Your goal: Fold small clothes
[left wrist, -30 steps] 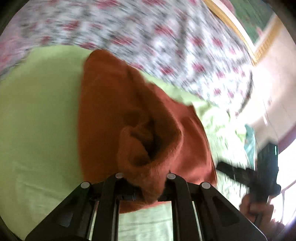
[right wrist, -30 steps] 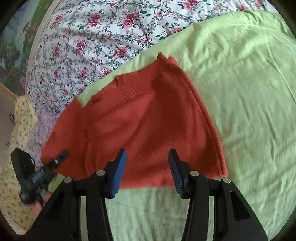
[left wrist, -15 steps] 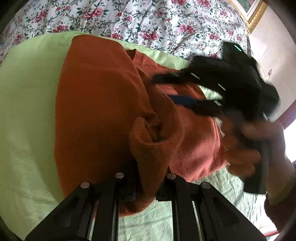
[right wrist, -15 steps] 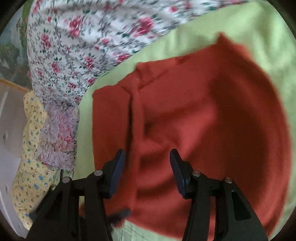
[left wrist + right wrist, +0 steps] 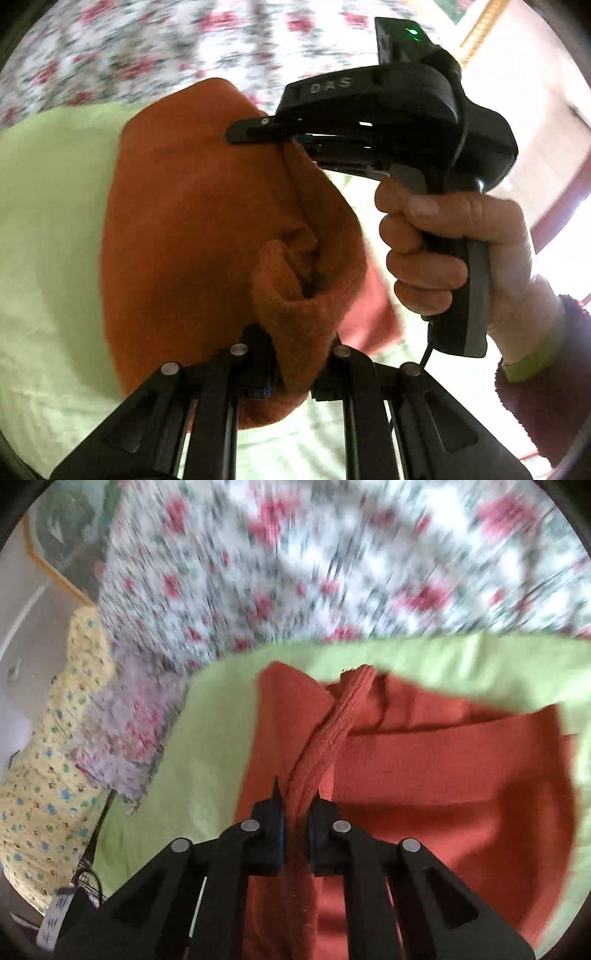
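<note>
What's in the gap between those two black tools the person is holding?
In the left wrist view, a raised fold of the orange knitted garment spans from the left gripper to the right gripper.

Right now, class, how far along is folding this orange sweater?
Done: both tools grip it. The left tool and right tool each pinch a bunch of the orange sweater. In hand: one side lifted off the green sheet. Left: laying the fold flat.

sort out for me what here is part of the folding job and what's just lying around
In the job:
- orange knit garment
- left gripper, shut on it
- right gripper, shut on its ribbed edge
- green sheet under it

Lying about:
- floral bedspread
- yellow patterned cloth
- lilac cloth
</note>
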`<state>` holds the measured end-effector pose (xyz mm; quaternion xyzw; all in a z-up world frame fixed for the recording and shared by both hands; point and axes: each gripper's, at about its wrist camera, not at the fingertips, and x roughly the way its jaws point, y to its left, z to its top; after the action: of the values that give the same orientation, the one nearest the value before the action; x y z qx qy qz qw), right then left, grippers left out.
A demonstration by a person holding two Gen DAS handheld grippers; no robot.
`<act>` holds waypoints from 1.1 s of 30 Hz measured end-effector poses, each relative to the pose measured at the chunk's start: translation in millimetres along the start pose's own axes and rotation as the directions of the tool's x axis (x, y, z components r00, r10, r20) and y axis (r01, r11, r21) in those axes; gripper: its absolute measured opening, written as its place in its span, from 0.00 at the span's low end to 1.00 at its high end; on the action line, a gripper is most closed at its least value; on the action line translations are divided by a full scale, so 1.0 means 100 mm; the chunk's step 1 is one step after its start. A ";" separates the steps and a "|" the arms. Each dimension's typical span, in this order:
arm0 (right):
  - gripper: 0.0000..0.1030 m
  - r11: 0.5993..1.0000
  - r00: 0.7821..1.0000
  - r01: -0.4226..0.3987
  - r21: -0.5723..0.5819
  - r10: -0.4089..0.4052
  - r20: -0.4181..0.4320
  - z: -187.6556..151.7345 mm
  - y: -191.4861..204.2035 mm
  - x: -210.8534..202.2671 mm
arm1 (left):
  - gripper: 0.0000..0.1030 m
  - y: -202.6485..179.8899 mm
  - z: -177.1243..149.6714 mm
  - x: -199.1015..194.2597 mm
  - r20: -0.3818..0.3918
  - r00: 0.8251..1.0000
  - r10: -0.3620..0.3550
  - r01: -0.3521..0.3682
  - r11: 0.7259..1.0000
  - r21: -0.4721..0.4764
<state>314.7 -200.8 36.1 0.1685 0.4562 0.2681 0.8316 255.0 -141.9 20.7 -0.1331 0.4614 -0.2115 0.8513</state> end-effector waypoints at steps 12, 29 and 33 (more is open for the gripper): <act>0.09 0.958 0.968 0.245 0.151 -0.249 0.008 -0.32 -1.13 -0.66 | 0.12 -0.66 -0.09 0.91 -0.157 0.984 -0.081 0.102 0.986 0.133; 0.58 0.923 0.961 0.235 0.303 -0.267 0.069 -0.56 -1.43 -0.96 | 0.57 -0.12 0.06 0.61 -0.168 0.977 -0.132 0.140 0.990 0.035; 0.67 0.929 0.968 0.212 0.304 -0.242 0.064 -0.70 -1.41 -1.00 | 0.81 0.36 0.26 0.32 -0.071 0.997 -0.037 0.034 0.998 -0.045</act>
<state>252.2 -371.3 -8.2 0.2498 0.4650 0.0901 0.8446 300.7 -125.1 -3.7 -0.1520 0.4937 -0.2210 0.8272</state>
